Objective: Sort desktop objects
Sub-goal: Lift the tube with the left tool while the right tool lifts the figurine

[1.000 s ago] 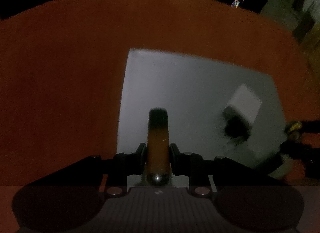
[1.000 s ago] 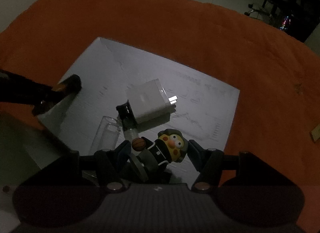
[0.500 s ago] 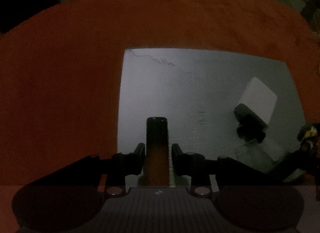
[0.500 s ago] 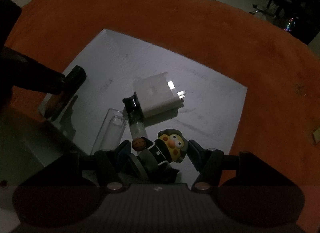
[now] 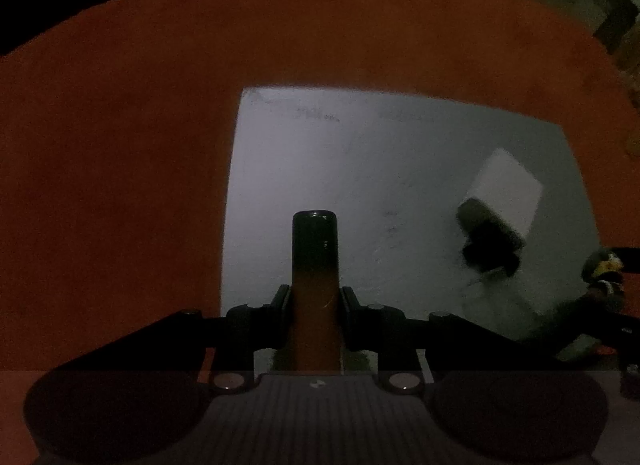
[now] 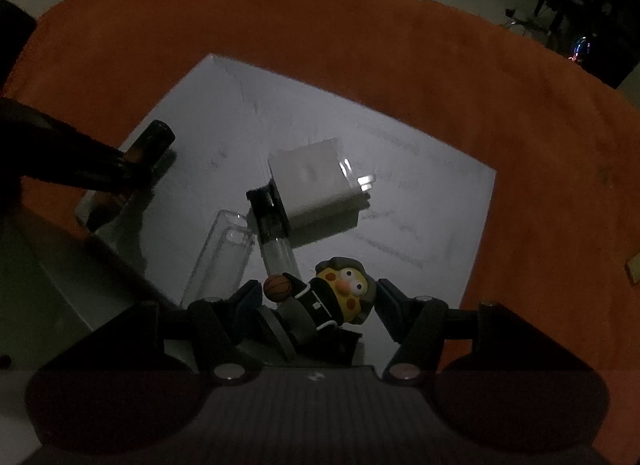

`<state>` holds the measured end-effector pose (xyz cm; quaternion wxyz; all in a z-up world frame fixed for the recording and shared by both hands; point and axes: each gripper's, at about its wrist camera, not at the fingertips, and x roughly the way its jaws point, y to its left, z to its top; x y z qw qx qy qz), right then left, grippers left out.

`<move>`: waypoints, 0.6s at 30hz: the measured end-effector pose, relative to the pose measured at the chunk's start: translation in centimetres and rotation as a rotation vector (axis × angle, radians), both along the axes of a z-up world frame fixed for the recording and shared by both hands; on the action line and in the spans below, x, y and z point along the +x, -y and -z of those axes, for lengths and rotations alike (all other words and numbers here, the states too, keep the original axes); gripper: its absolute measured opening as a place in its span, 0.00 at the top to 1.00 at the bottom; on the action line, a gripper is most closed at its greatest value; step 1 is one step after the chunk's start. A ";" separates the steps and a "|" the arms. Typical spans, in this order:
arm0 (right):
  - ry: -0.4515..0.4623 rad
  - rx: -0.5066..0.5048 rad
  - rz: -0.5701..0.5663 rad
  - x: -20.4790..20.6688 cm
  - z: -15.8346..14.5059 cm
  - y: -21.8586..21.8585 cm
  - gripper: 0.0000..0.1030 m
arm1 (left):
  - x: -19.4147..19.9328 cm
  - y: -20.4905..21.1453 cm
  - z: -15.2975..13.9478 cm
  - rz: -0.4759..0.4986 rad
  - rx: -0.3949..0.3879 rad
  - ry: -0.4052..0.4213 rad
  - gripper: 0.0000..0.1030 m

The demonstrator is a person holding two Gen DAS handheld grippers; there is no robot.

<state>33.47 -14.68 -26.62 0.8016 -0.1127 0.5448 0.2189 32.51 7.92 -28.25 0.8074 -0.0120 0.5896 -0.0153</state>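
Surface — orange cloth (image 5: 160,145), covering the table in both views; dim light throughout.

Sheet — white paper (image 5: 360,169), lying flat on the cloth, faint pencil-like marks on it. All sorted items are on or over this sheet.

Item 1 — slim tube (image 5: 315,265), dark at the far end and amber along the near part. It sits between the two fingers of the left gripper (image 5: 315,301), whose jaws are closing on it, pads against its sides. In the right wrist view the same tube (image 6: 154,143) is over the left edge of the sheet, tilted, dark end pointing far-right; whether its tip touches the paper cannot be told.

Item 2 — cartoon figurine (image 6: 328,297), yellow face, dark outfit, small orange basketball in one hand. It lies between the fingers of the right gripper (image 6: 316,299) at the near edge of the sheet, leaning right. The jaws stand fairly wide on either side of it; the pads appear to bear on it, grasping it.

Item 3 — white charger block (image 6: 312,181), metal prongs pointing right, resting near the middle of the sheet. Also seen from the left wrist (image 5: 506,189), at the right of the sheet.

Item 4 — clear tube with black cap (image 6: 270,221), touching the charger's left side, cap end far.

Item 5 — clear plastic case (image 6: 224,257), just left of item 4, lying lengthwise near to far.
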 end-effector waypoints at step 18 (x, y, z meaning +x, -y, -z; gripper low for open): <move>0.099 0.125 0.003 -2.8 -9.1 2.3 0.37 | -6.1 -0.2 -10.1 0.089 -0.174 0.093 0.80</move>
